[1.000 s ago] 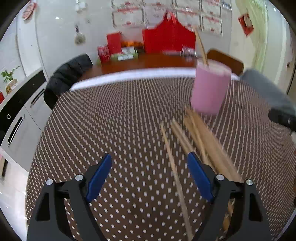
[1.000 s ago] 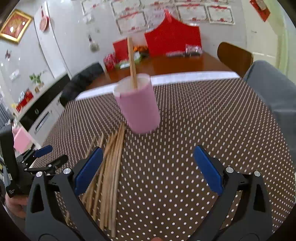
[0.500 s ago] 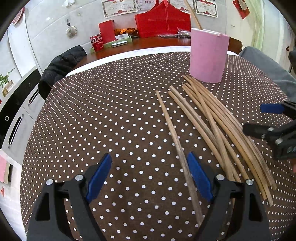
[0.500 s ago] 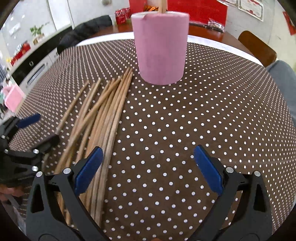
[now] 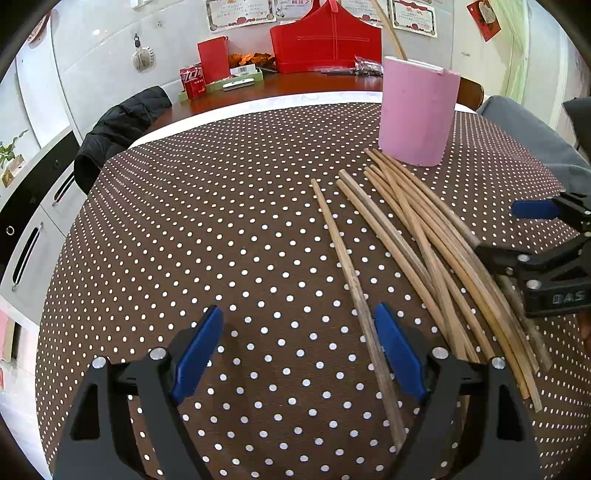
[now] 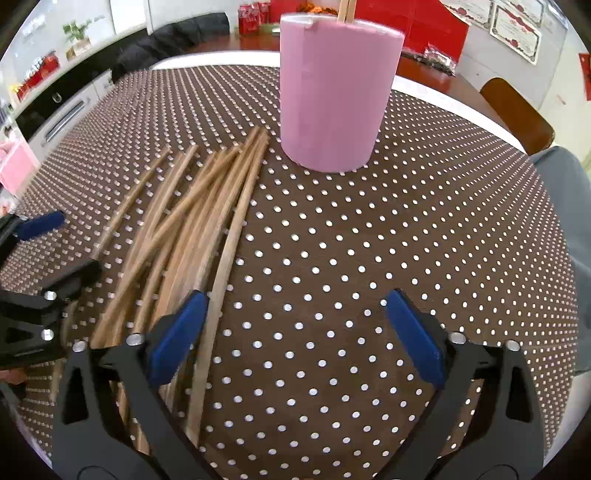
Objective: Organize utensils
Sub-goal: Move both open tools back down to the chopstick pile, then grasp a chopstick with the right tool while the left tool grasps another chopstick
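A counter (image 5: 229, 236) covered in a brown cloth with white dots is seen from both wrist cameras. A loose bundle of wooden chopsticks (image 5: 424, 240) is spread on the cloth, fanning from a point just beside the base of a pink cylindrical holder (image 5: 417, 110) toward the near edge. The holder is stood upright at the far side of the bundle, and at least one chopstick (image 6: 345, 11) is already held inside it, projecting above the rim.

The left gripper (image 5: 299, 354) is held low over the cloth with its blue-padded fingers (image 5: 197, 350) spread wide and nothing between them; a single chopstick set apart on the left of the bundle runs just beside the right finger.

The right gripper (image 6: 295, 332) is likewise seen with its fingers (image 6: 413, 336) wide apart and empty. Its left finger is placed over the right edge of the bundle, while bare cloth lies between the two fingers.

At the far side, a second wooden table with red boxes (image 5: 325, 44) and a dark jacket (image 5: 118, 129) over a chair are visible.
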